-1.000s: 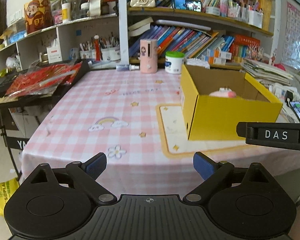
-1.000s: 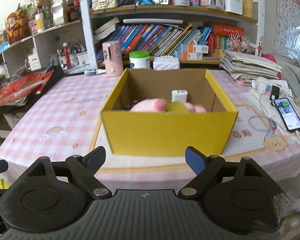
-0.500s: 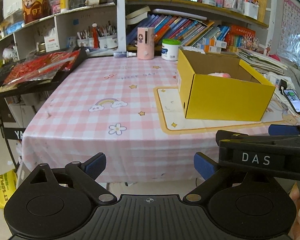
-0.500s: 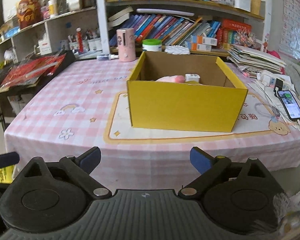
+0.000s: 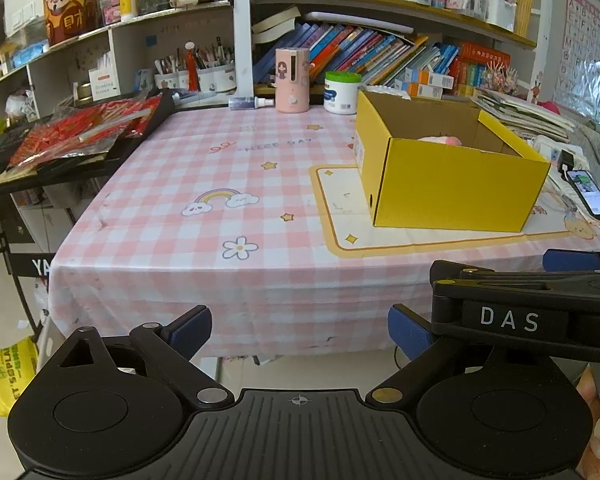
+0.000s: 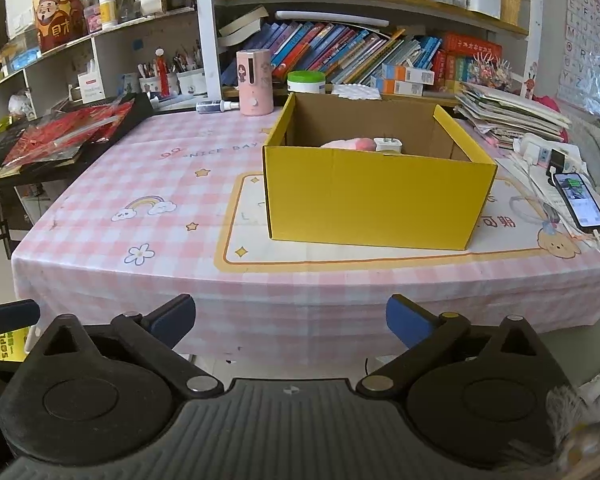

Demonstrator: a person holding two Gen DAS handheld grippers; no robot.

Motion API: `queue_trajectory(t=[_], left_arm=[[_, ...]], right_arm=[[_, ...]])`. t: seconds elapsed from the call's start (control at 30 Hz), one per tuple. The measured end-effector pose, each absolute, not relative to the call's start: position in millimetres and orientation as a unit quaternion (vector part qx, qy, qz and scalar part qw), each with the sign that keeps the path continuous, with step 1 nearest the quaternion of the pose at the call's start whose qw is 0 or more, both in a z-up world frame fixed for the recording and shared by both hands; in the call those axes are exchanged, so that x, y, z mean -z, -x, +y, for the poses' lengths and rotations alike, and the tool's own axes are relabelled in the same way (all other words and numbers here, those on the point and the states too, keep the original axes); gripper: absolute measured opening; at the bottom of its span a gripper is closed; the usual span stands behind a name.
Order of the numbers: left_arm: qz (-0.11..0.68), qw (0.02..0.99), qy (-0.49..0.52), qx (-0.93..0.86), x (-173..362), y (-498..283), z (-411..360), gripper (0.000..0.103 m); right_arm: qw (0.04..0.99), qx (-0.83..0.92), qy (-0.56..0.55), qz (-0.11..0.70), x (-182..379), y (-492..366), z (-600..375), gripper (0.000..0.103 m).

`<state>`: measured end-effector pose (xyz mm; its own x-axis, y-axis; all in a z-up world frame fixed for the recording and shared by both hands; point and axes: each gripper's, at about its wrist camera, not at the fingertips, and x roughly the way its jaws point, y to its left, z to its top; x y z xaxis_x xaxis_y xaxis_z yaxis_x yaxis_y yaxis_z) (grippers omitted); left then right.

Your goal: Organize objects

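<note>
Right wrist view: the right gripper (image 6: 290, 320) is held off the near edge of the table (image 6: 100, 184), its 2 jaws spread wide after just opening further, with nothing between them. A yellow box (image 6: 374, 200) is seen on a placemat (image 6: 340, 258), with a pink object (image 6: 348, 144) and a white object (image 6: 388, 144) inside. From the left wrist, the left gripper (image 5: 300, 332) is likewise shown wide apart and empty, beside the right gripper. A phone (image 6: 580, 200) is laid just right of the box.
</note>
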<state>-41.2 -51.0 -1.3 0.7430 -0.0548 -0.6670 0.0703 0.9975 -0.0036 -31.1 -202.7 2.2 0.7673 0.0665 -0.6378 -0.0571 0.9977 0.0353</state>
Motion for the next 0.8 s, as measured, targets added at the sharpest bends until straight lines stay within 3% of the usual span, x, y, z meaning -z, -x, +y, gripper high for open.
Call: queue_trajectory(t=[0.8], left_arm=[[0.375, 0.927, -0.013, 0.019, 4.3, 36.5, -42.4, 0.100]], right_arm=[[0.936, -0.032, 0.000, 0.352, 1.1, 26.1, -192.8, 0.103]])
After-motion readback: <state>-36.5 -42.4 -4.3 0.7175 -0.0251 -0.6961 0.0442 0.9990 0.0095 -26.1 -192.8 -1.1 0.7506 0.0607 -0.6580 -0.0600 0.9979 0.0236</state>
